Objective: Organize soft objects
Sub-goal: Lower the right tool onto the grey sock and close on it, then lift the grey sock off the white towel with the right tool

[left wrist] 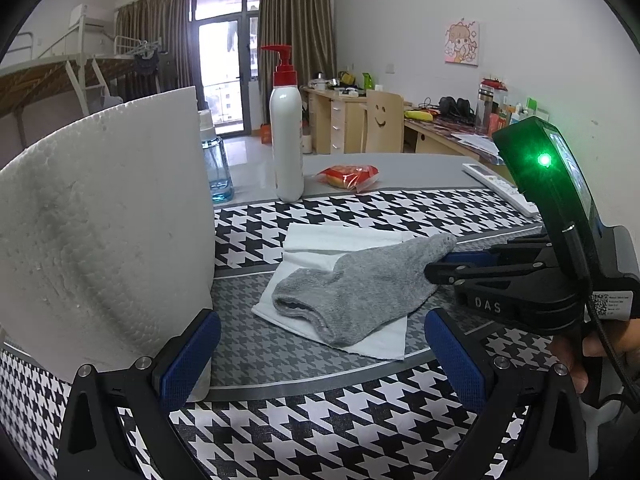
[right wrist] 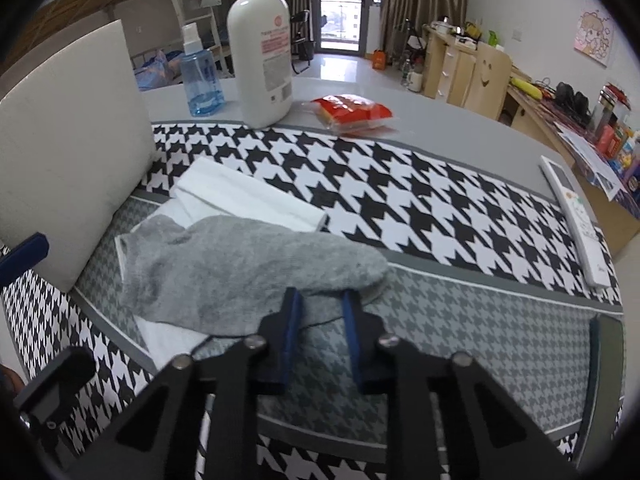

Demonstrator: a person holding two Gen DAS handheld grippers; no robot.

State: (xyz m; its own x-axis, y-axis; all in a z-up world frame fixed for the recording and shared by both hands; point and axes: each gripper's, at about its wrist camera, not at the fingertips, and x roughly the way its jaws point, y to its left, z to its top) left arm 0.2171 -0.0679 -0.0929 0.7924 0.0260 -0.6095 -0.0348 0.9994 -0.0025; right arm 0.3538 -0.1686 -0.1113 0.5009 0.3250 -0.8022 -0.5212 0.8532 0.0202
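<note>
Right wrist view, grey sock (right wrist: 240, 264) lying flat, toe pinched between fingers (right wrist: 294, 320)

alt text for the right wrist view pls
The right gripper has its jaws closed on the toe end of a grey sock lying over a folded white cloth on a houndstooth mat. Behind stand a white pump bottle and a blue spray bottle.

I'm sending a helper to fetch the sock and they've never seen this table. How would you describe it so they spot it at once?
On the houndstooth tablecloth, beside the upright white foam block, lies a folded white cloth. The grey sock lies across it, its toe at the right gripper. It is the only grey, knitted thing there.
</note>
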